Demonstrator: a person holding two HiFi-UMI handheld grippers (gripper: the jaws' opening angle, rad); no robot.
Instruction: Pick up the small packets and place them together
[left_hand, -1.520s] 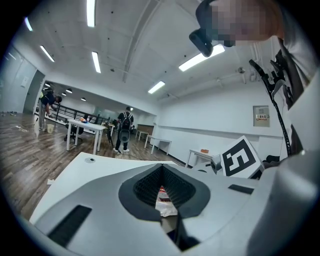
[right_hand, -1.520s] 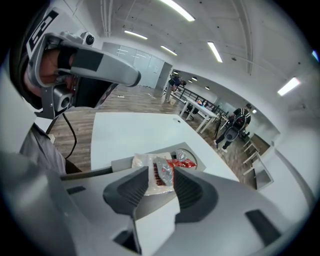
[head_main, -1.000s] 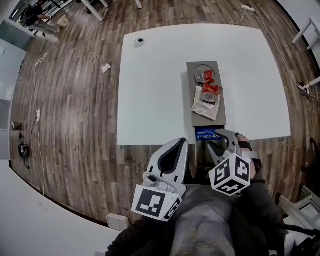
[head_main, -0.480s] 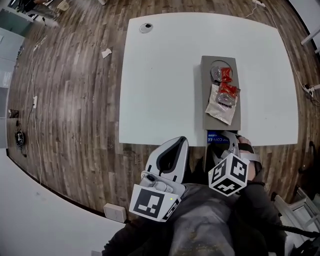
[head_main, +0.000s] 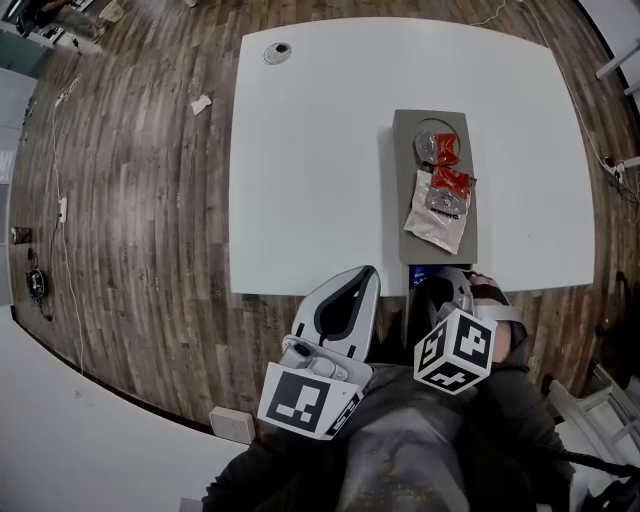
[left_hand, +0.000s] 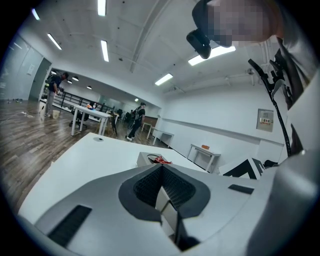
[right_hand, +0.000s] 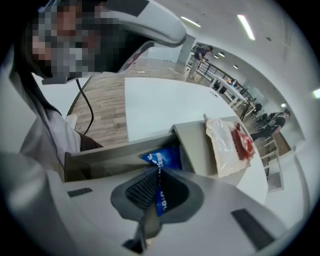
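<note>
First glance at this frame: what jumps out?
At the near edge of the white table, the right gripper has just closed its jaws on a blue packet. Beyond it, a grey tray on the table holds clear packets with red contents.

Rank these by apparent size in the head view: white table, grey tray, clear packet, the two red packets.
1. white table
2. grey tray
3. clear packet
4. upper red packet and lower red packet: they look about alike, so I leave them tied.
</note>
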